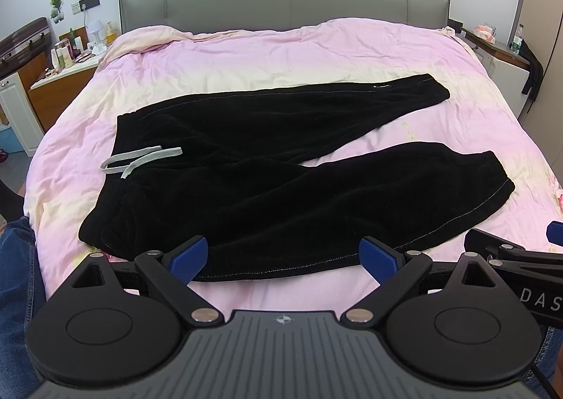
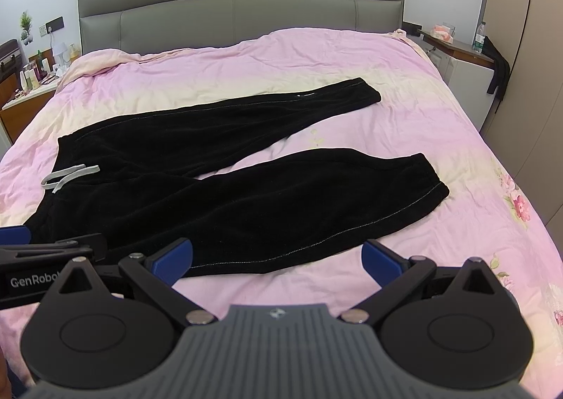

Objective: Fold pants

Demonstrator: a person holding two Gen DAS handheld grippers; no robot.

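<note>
while both grippers hover at the near edge of the bed [image 1: 246, 57], the pants [image 1: 267, 173] lie flat on the pink cover, waist to the left, legs splayed rightward. left gripper [image 1: 284, 258] jaws apart, empty; right gripper [image 2: 278, 260] likewise.

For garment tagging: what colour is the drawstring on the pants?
Light grey drawstring against the black pants; clearest in the left wrist view.
</note>
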